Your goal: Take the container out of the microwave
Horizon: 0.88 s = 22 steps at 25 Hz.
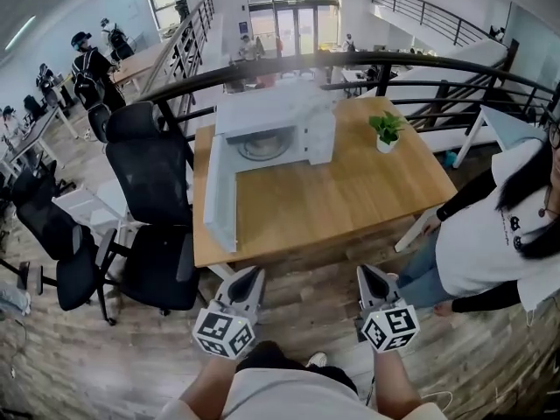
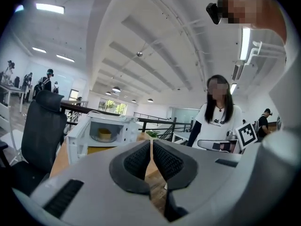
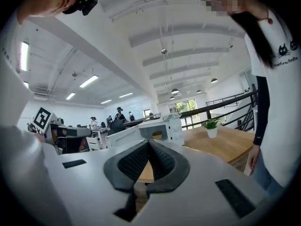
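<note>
Nothing's gripped by either one. The left gripper (image 2: 151, 144) is seen with its jaws pressed together, and the right gripper (image 3: 148, 143) is shut the same way, empty. Both are held short of the table (image 1: 350, 199). The microwave (image 1: 278, 122) is parked at the table's far side, door (image 1: 219, 186) swung wide open. In the head view only a round shape can be made out in the cavity. The yellowish container (image 2: 104, 134) is properly shown by the gripper views — sat inside, well apart from both grippers. A potted plant (image 1: 386, 131) is stood right of the microwave.
</note>
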Motion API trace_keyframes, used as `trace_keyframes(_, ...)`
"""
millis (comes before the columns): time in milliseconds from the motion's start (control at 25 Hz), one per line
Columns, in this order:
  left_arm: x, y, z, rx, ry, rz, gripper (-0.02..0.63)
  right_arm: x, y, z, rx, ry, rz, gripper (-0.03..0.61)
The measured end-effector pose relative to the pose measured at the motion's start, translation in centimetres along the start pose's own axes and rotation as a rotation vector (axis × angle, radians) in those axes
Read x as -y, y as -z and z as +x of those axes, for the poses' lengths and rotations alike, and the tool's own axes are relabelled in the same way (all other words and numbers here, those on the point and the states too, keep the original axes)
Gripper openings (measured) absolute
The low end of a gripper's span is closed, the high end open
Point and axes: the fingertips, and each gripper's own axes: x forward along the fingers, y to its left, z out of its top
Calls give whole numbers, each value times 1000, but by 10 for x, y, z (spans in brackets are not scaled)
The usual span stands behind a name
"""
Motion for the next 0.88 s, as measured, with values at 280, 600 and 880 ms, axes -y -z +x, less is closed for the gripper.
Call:
trace_keyframes(280,-31,2,45,12,-61,-29,48,23,-6,55,-32,-55,-20,15)
trace_keyframes(600,-95,-12,102,49,-100,-34,48,36,-27,144,-52,-92,-90,15)
trace_keyframes(880,-119,-16,124,45,-103,-38,47,32,-32,199,-67,-121,-133,15)
